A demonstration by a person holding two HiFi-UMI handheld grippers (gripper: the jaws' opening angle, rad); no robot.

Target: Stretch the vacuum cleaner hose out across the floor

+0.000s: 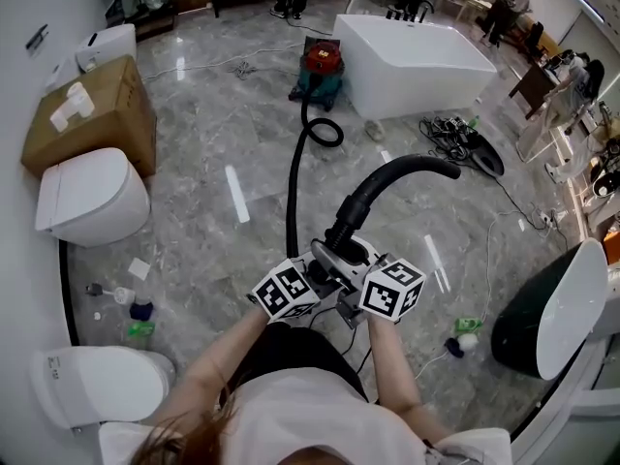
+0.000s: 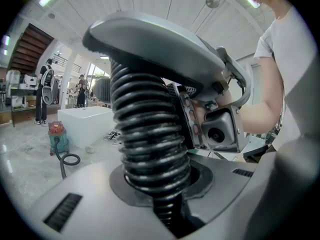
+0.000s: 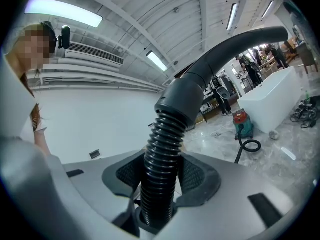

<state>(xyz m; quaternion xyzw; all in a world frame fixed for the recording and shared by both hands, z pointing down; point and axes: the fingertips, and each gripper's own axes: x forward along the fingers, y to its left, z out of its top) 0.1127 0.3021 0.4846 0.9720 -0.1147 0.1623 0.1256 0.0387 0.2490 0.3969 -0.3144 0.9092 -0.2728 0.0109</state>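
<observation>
The ribbed black hose [image 1: 293, 187] lay with its long axis running from the far vacuum cleaner [image 1: 320, 69] towards the person. It made one loop on the floor [image 1: 213, 231] just beside the cleaner, then rose off the floor to the two grippers. Its smooth curved end tube [image 1: 387, 177] arched up from them, the open mouth pointing towards the head view's right.

The left gripper [image 2: 150, 119] was clamped across the ribbed section, one jaw above it and one below. The right gripper [image 3: 161, 176] gripped the same section between its side pads, just under the cuff [image 3: 182, 101] joining rib to tube.

Only the head view showed the full floor run, the white bathtub [image 1: 417, 61], the cardboard box [image 1: 92, 114] and the toilet [image 1: 92, 197]. Only the left gripper view showed the other gripper's camera housing [image 2: 220, 129] touching the hose.
</observation>
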